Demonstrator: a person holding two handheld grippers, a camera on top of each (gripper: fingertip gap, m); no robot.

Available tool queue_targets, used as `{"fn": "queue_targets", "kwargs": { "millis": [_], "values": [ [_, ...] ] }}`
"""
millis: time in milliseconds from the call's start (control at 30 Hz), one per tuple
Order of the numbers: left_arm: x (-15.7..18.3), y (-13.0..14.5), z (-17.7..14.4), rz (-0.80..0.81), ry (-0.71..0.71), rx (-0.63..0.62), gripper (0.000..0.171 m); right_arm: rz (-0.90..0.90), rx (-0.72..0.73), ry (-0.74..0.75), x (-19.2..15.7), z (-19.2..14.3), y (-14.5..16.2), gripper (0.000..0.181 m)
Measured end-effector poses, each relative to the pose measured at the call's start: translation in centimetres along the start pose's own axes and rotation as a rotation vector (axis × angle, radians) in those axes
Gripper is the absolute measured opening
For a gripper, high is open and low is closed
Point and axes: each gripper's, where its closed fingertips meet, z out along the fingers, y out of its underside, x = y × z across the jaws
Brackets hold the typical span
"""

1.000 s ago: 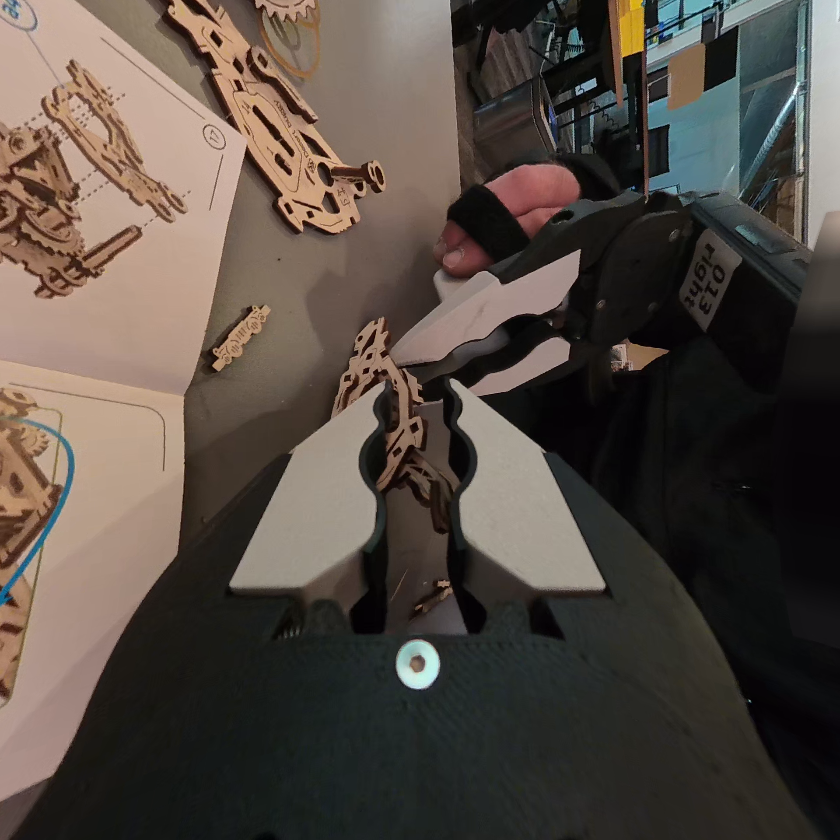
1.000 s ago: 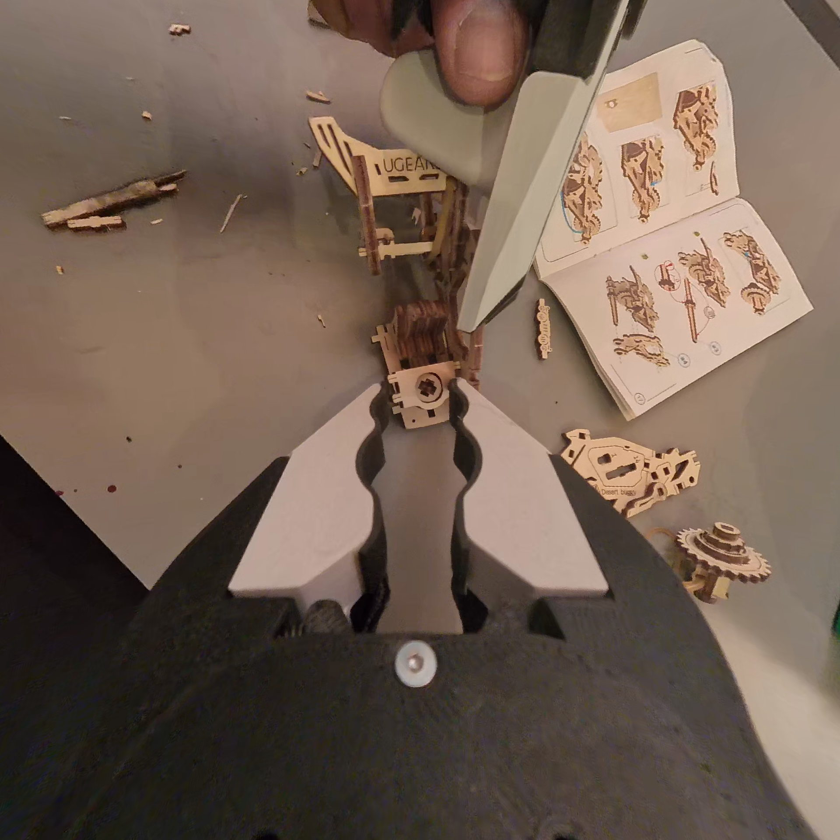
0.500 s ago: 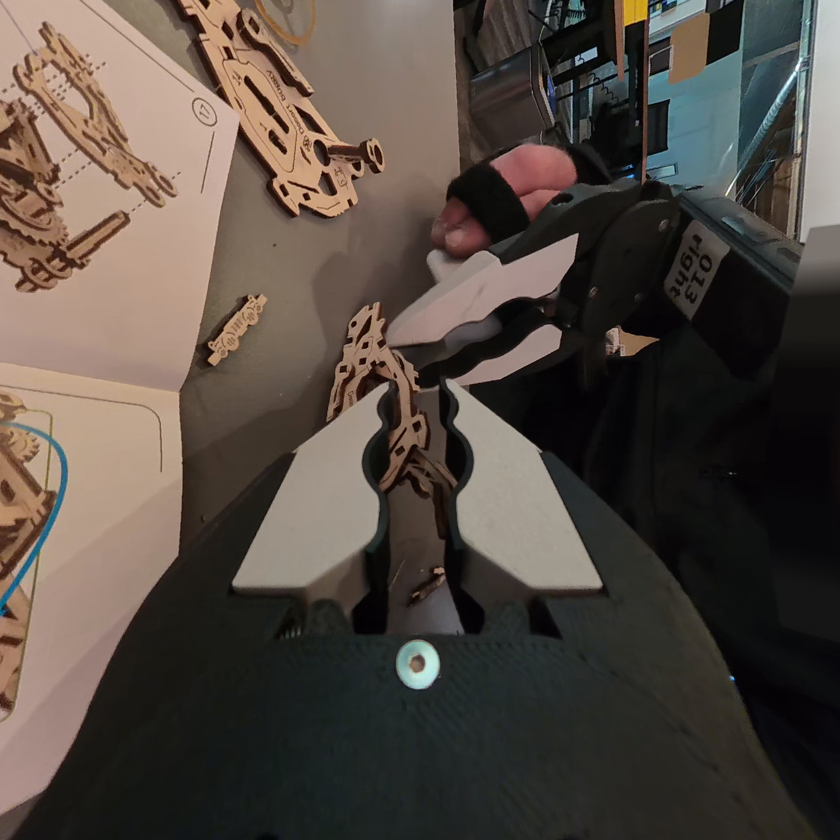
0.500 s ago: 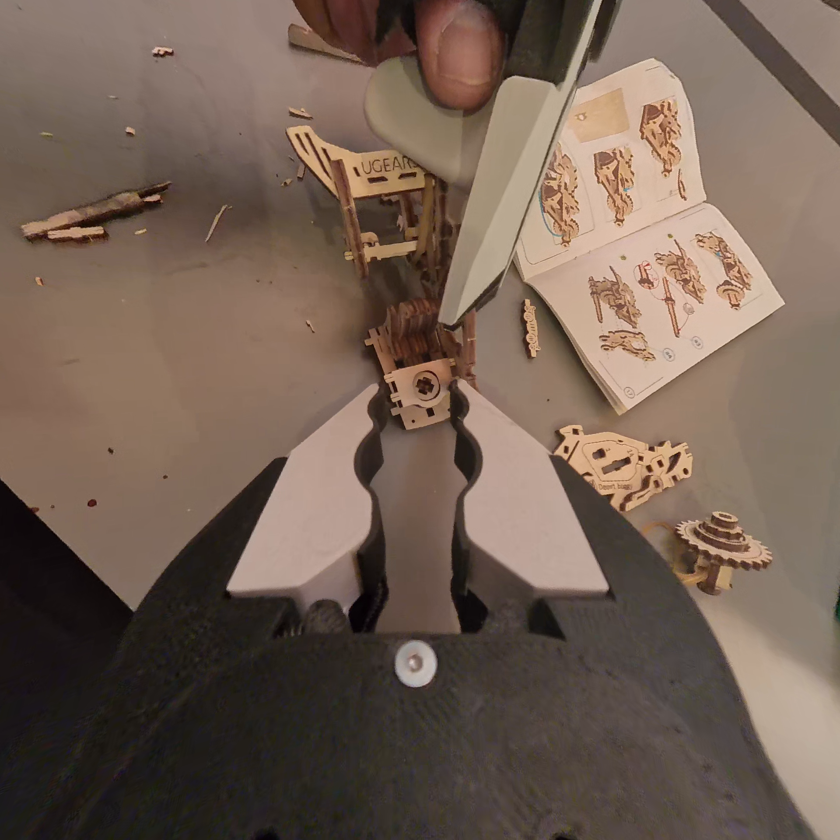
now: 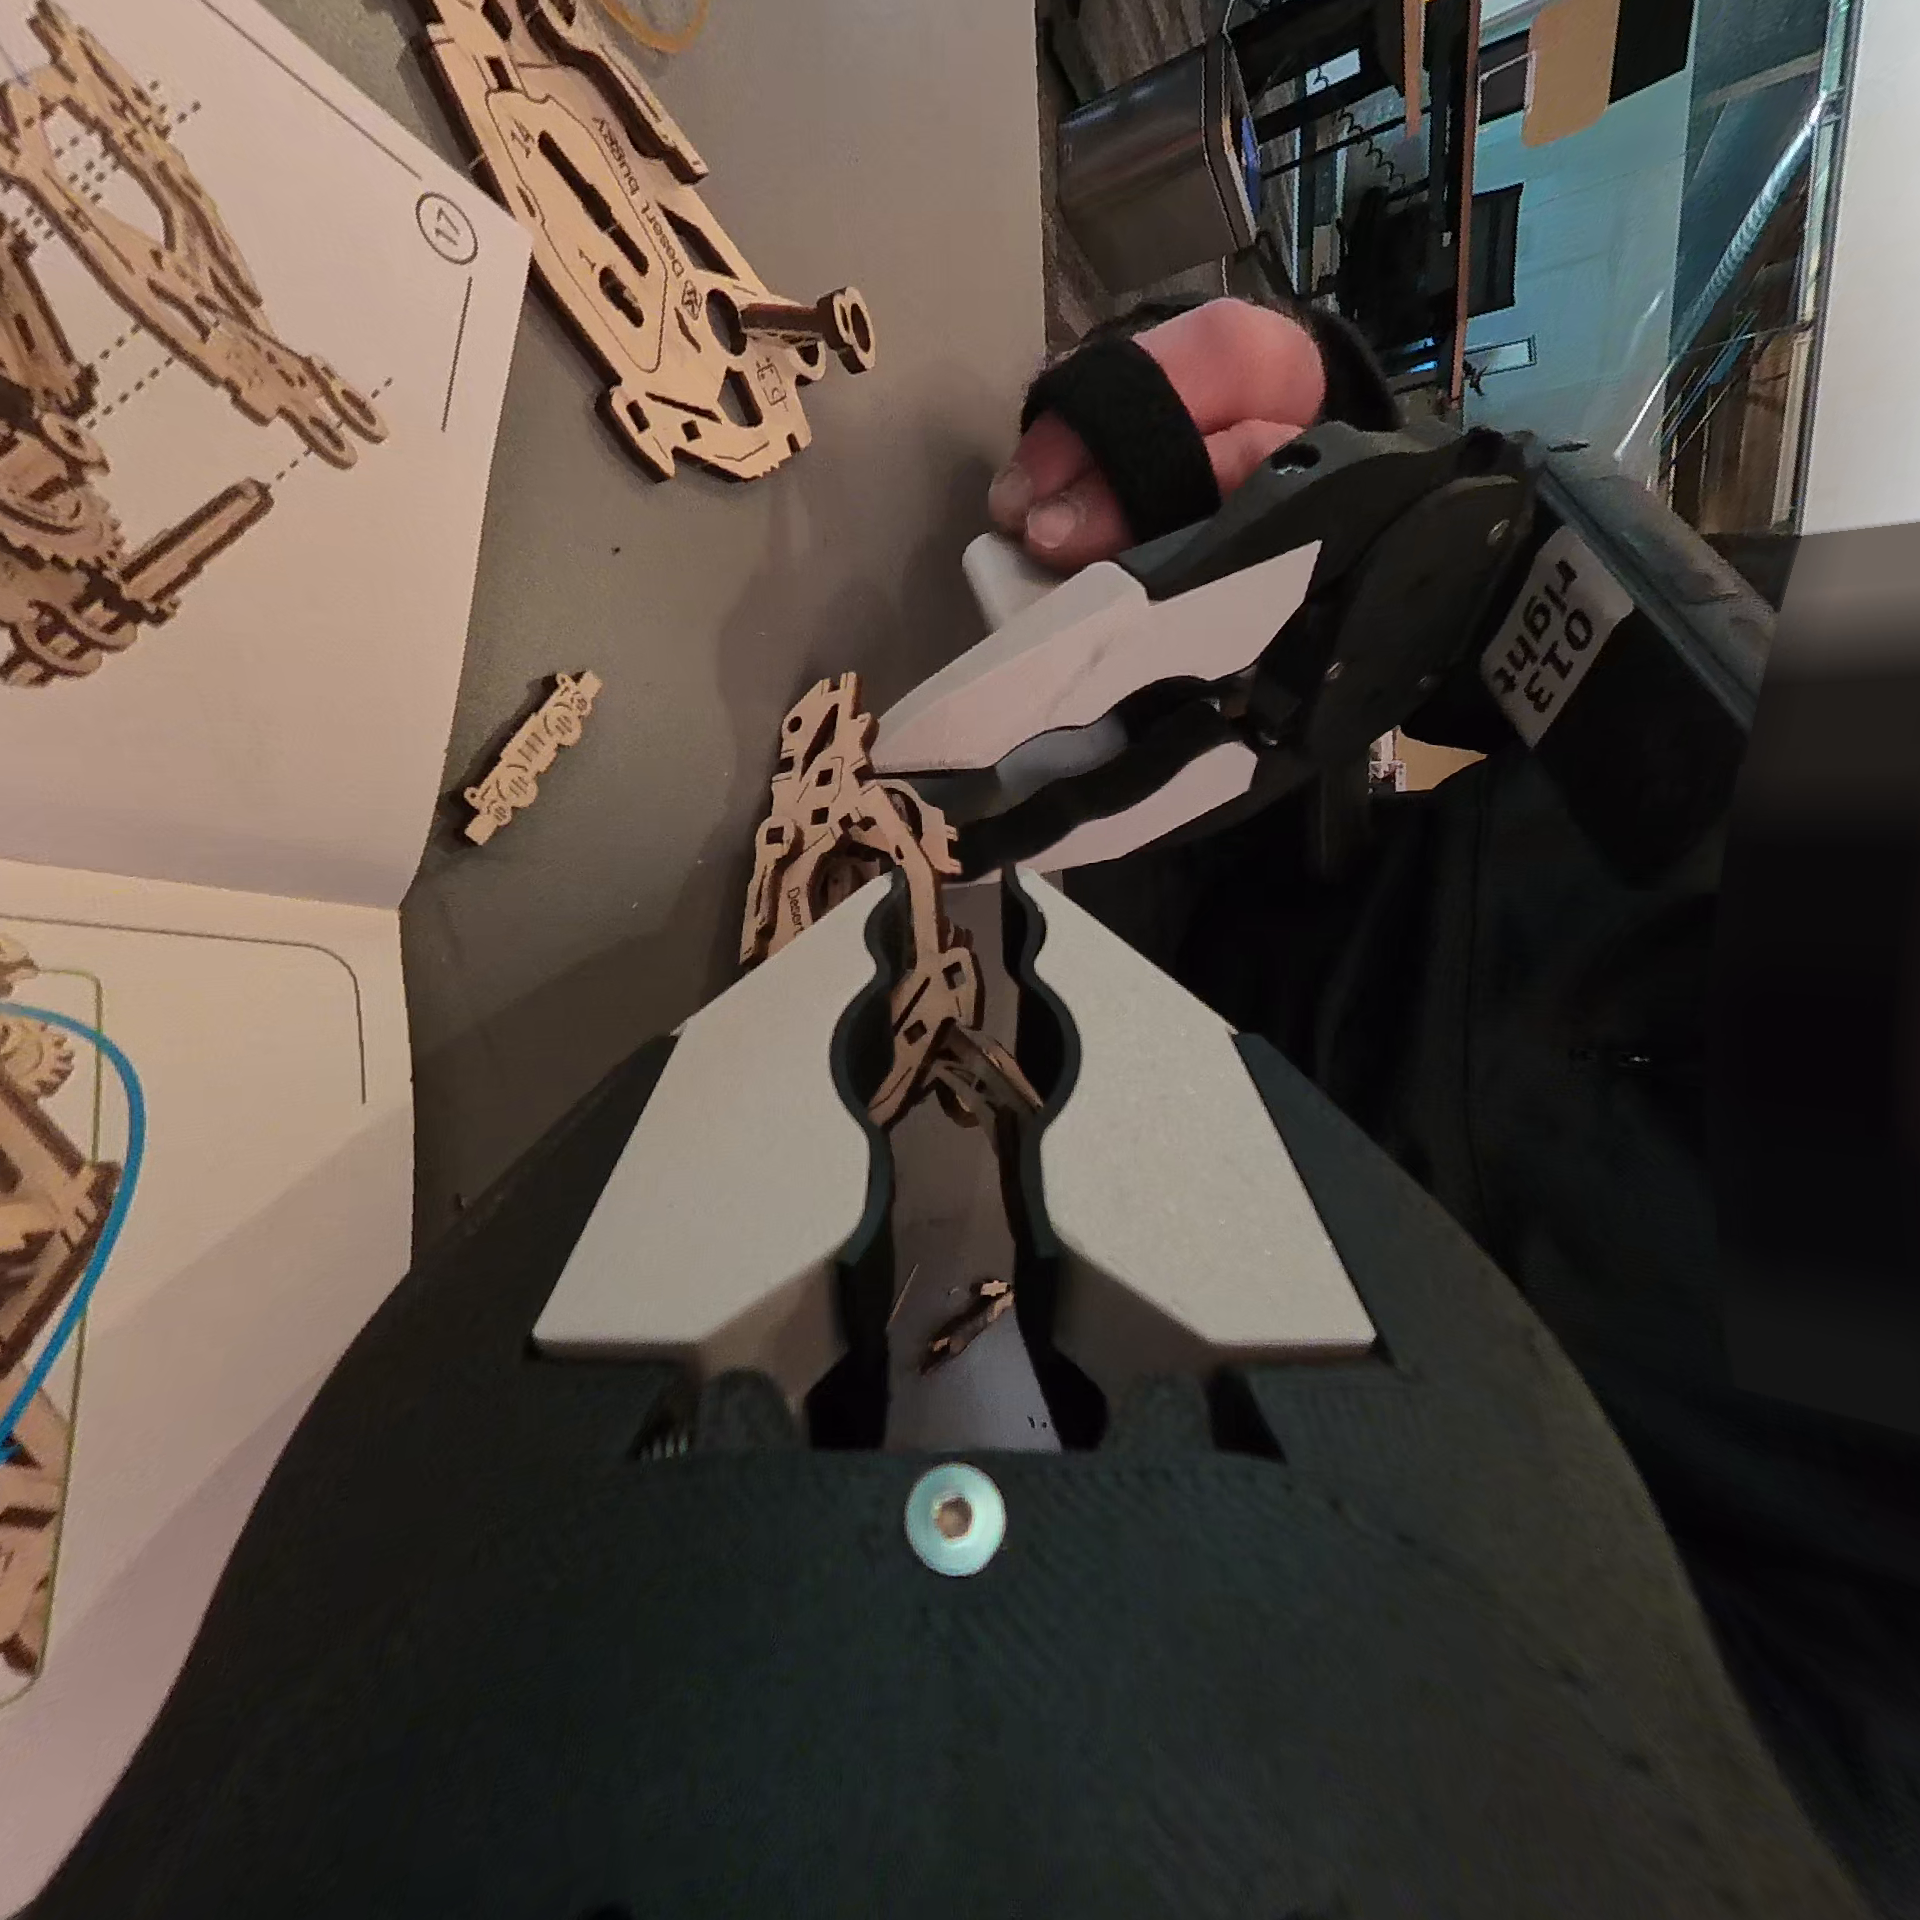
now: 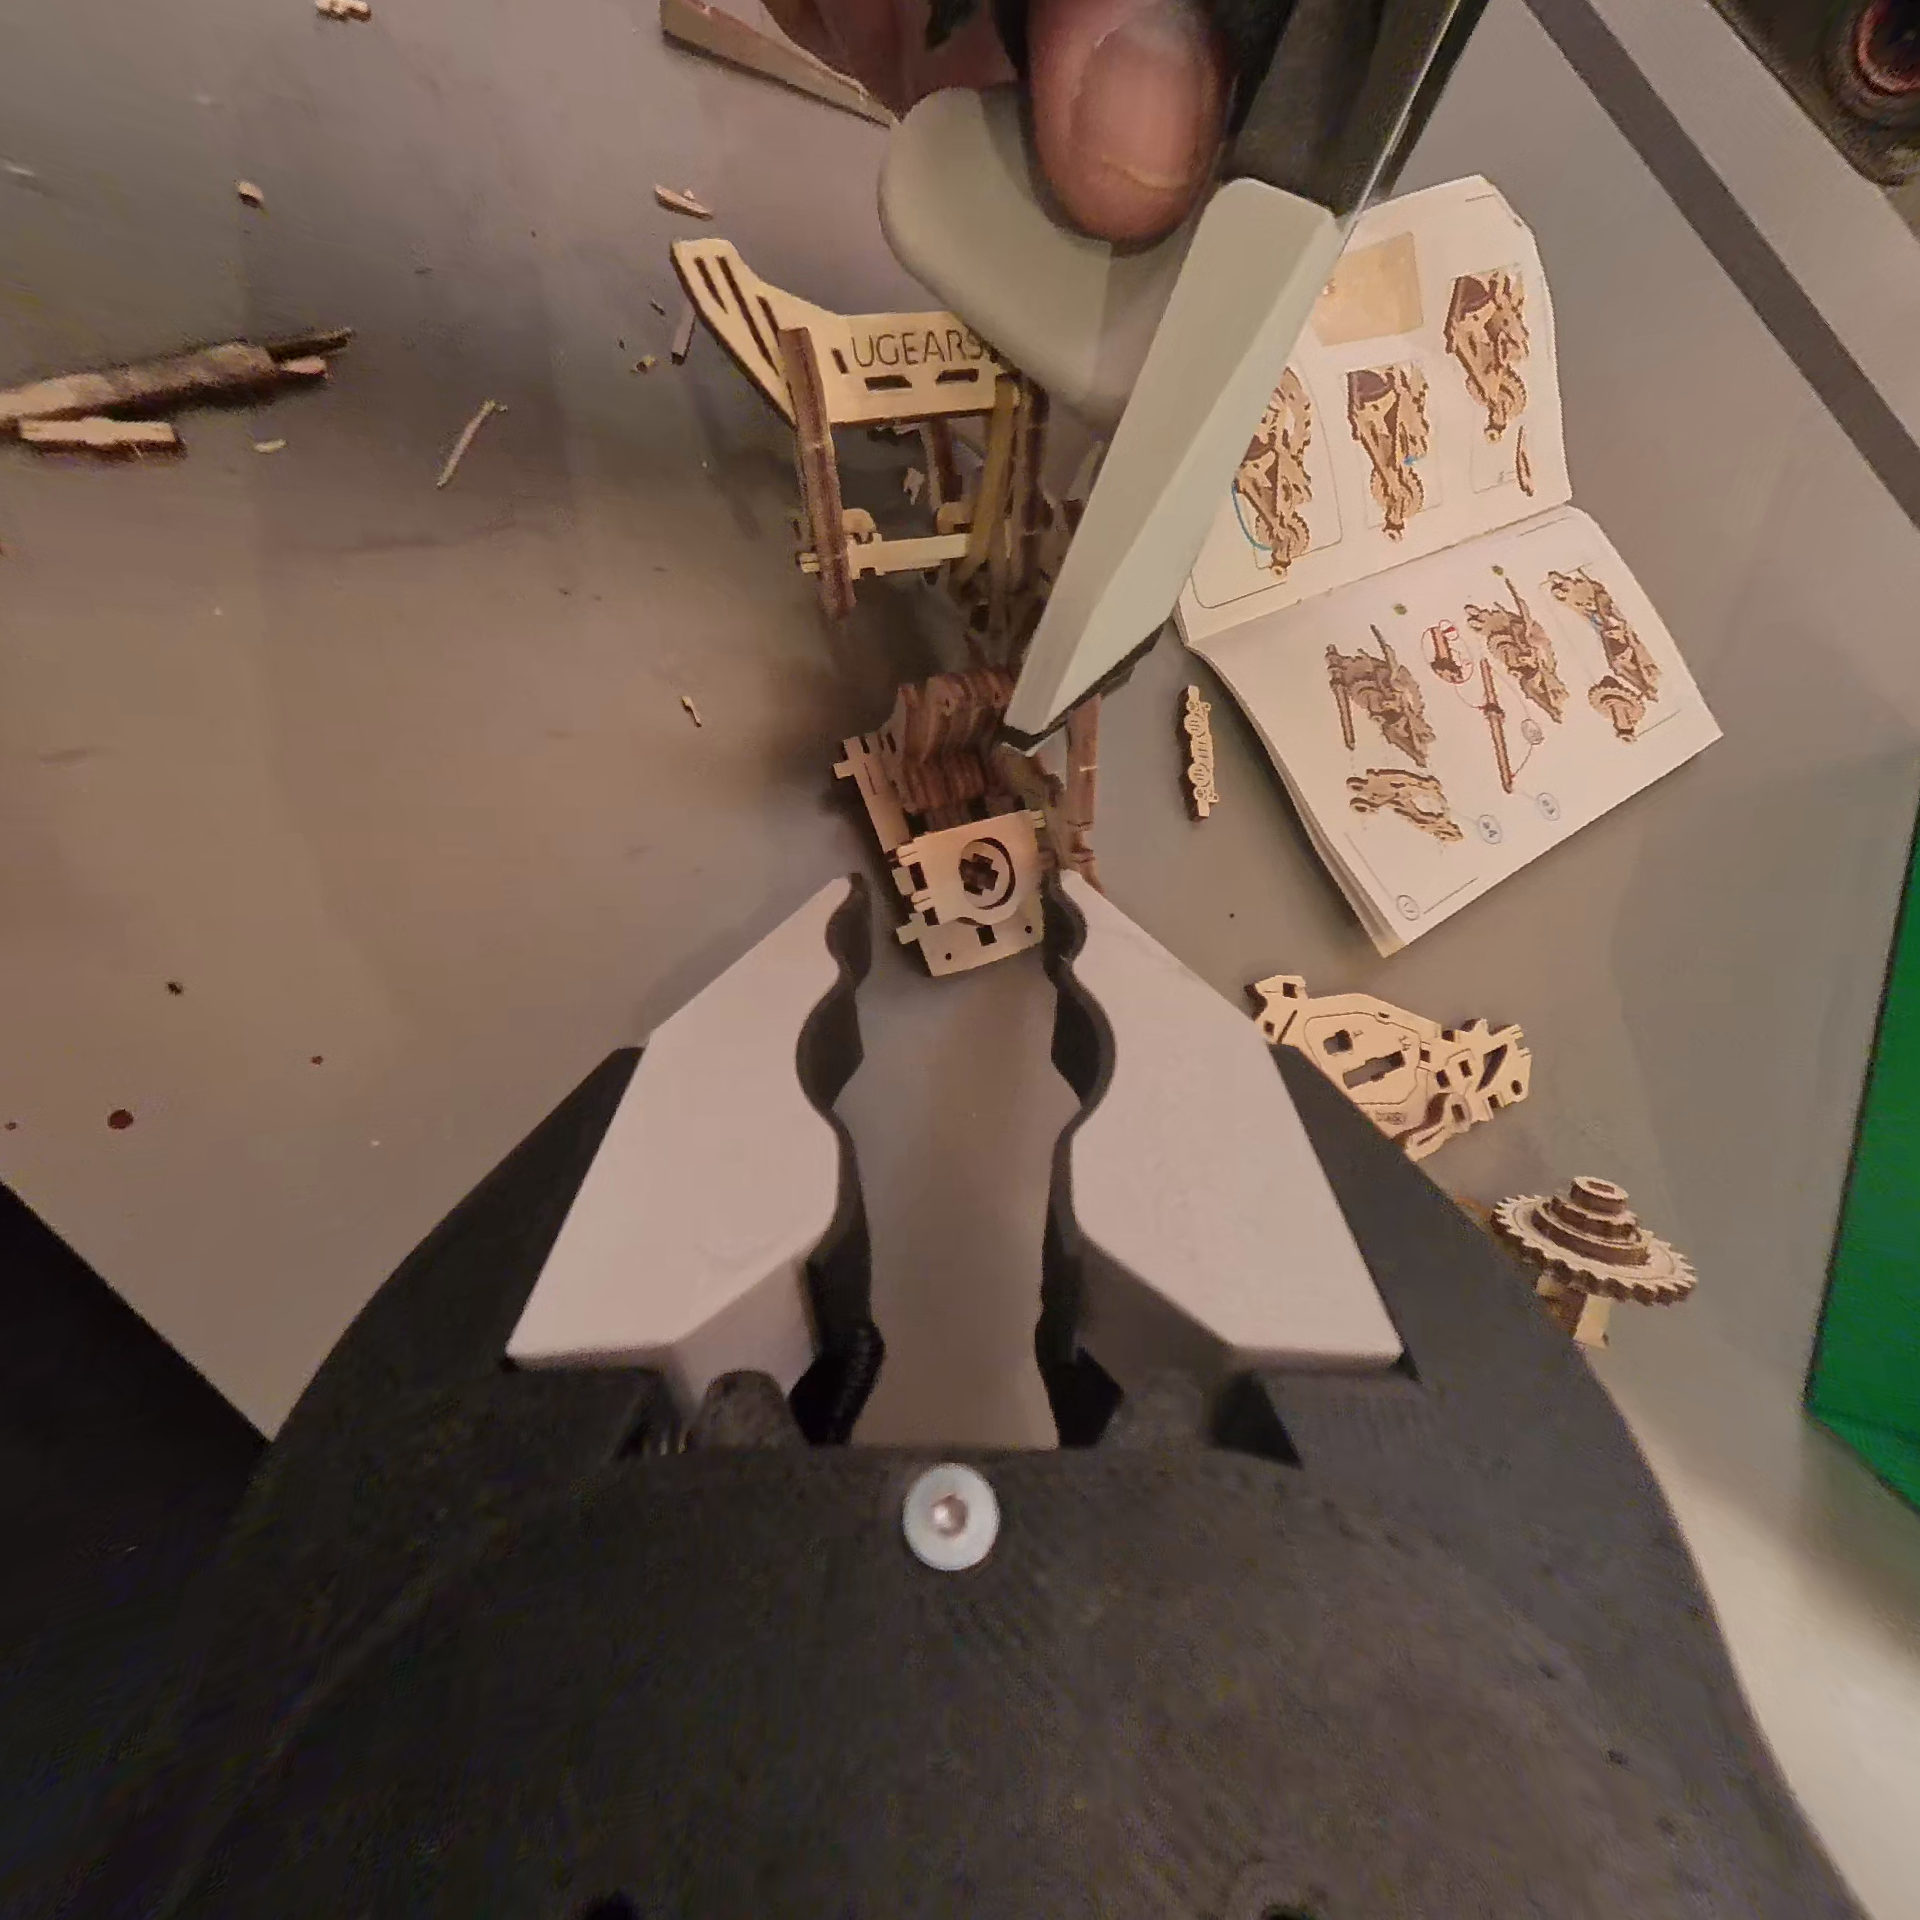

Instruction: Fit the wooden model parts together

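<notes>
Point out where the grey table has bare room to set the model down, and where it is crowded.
Right wrist view: the widest bare stretch of the table lies left of the wooden model, below the wood scraps, with only specks on it. It is crowded to the right, where the instruction booklet, flat side panel and gear stack sit close together.

A matte grey table (image 6: 416,727) carries everything under warm, dim light. Past its far edge, in the left wrist view, stand dark shelving (image 5: 1351,156), a pale blue wall (image 5: 1621,260) and a bright white panel (image 5: 1881,260).
</notes>
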Motion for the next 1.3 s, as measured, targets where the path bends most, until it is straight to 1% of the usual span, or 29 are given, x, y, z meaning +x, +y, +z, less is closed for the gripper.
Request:
{"fn": "queue_targets", "kwargs": {
  "millis": [133,267,367,500,667,800,833,933,1033,1133,1167,1200,1233,1300],
  "values": [
    [0.0,0.0,0.0,0.001,0.004,0.004,0.015,-0.011,0.016,-0.037,-0.5,-0.7,-0.1,0.039],
    [0.1,0.0,0.0,0.002,0.01,0.003,0.015,-0.008,0.074,-0.07,-0.6,-1.6,-1.0,0.02],
    [0.1,-0.1,0.1,0.005,0.011,0.0,0.014,-0.005,0.062,-0.107,-0.6,-1.2,-0.8,0.008],
    [0.0,-0.2,0.0,0.005,0.007,-0.006,0.013,-0.007,0.057,-0.122,-0.6,-0.9,-0.6,0.007],
    [0.0,-0.1,-0.1,0.001,0.014,-0.017,0.012,-0.042,0.055,-0.102,-0.6,-0.8,-0.6,0.007],
    [0.0,-0.2,-0.1,0.005,0.013,-0.016,0.012,-0.024,0.059,-0.11,-0.6,-0.8,-0.6,0.007],
    [0.0,-0.3,-0.1,0.005,0.016,-0.011,0.011,-0.019,0.059,-0.11,-0.5,-0.9,-0.6,0.009],
    [0.1,-0.4,-0.2,0.008,0.022,-0.006,0.012,-0.01,0.066,-0.116,-0.7,-1.2,-0.7,0.024],
    [0.1,-0.4,-0.1,0.007,0.023,-0.008,0.011,-0.001,0.093,-0.117,-0.4,-1.9,-1.3,0.029],
    [0.1,-0.4,-0.1,0.004,0.025,-0.012,0.01,-0.024,0.064,-0.079,1.0,-1.8,-0.8,0.042],
    [0.1,-0.4,-0.1,0.004,0.025,-0.014,0.01,-0.035,0.047,-0.077,1.4,-1.6,-0.5,0.05],
    [0.1,-0.4,-0.1,0.004,0.024,-0.017,0.01,-0.045,0.029,-0.09,1.4,-1.3,-0.3,0.058],
    [0.1,-0.4,-0.1,0.003,0.022,-0.019,0.01,-0.057,0.018,-0.109,1.4,-0.9,-0.1,0.061],
    [0.1,-0.5,0.0,0.002,0.022,-0.02,0.01,-0.068,0.002,-0.142,1.3,-0.3,0.2,0.058]
  ]
}}
